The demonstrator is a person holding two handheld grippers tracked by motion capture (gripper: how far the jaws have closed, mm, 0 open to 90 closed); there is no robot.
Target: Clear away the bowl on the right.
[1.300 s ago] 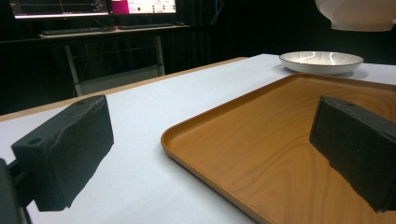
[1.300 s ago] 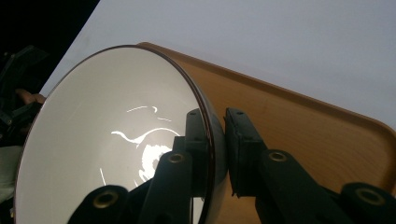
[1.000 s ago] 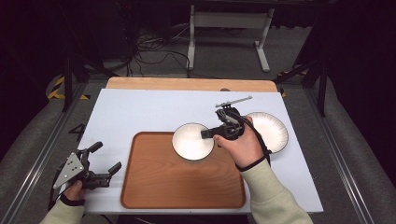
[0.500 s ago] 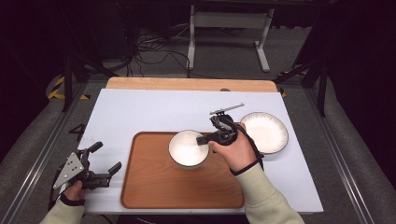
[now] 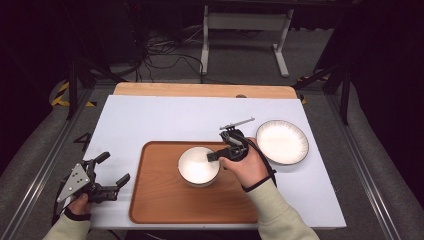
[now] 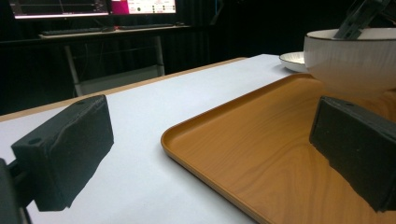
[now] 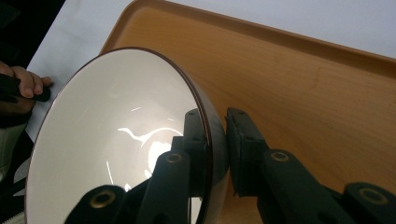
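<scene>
Your right gripper is clamped on the rim of the white bowl: in the right gripper view 1 pad sits inside the wall and the other presses the outside, with the brown-edged rim between them. The bowl hangs off the gripper's tip over the wooden tray; from the left gripper view its base seems just above the tray, though whether it touches I cannot tell. Behind that hand, on the white table cover, lies the plate, well clear of the bowl. Your left gripper rests just beside the tray's near-left edge, its 2 jaws spread wide, with nothing between them.
</scene>
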